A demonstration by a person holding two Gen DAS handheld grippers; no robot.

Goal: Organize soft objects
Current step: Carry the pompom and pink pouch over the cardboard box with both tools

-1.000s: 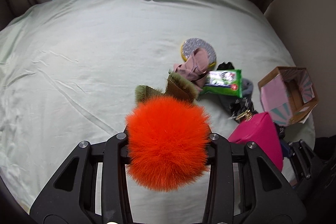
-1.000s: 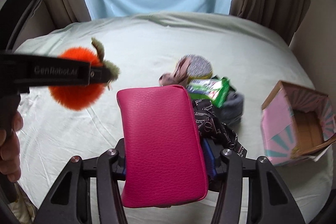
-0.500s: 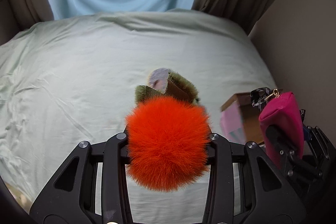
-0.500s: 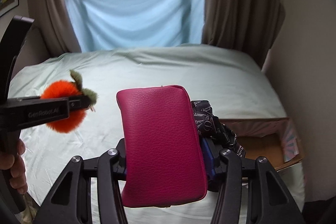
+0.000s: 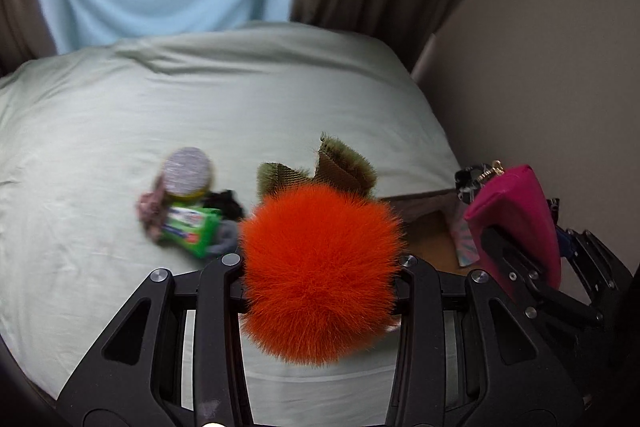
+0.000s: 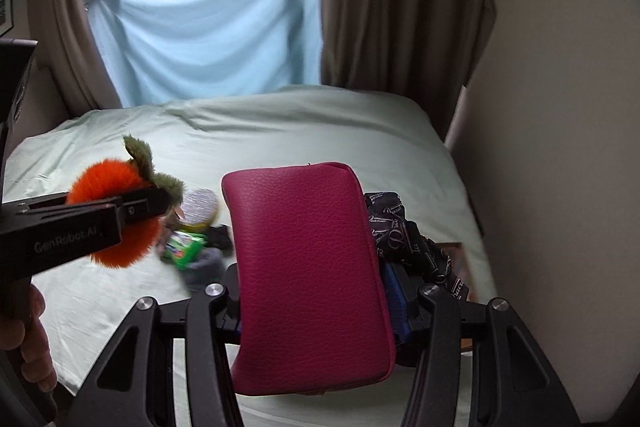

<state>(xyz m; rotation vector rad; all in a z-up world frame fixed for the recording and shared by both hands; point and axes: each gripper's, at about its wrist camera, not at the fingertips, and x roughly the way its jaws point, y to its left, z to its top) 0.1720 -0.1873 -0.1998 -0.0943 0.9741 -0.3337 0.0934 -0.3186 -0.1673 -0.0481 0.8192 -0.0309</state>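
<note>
Carrying two soft things at once above the bed: left gripper clamped on the orange pompom, right gripper clamped on the pink pouch, with a dark printed ribbon bunched at the pouch's right side. Lying just right of and below the pompom, partly hidden behind it: the cardboard box, probably the drop spot. Nearer to that box, judging by the left view: the right gripper, pouch held upright with its long axis along the fingers. Left behind on the sheet, well to the left: a green packet, a glittery disc and other small items, blurred.
</note>
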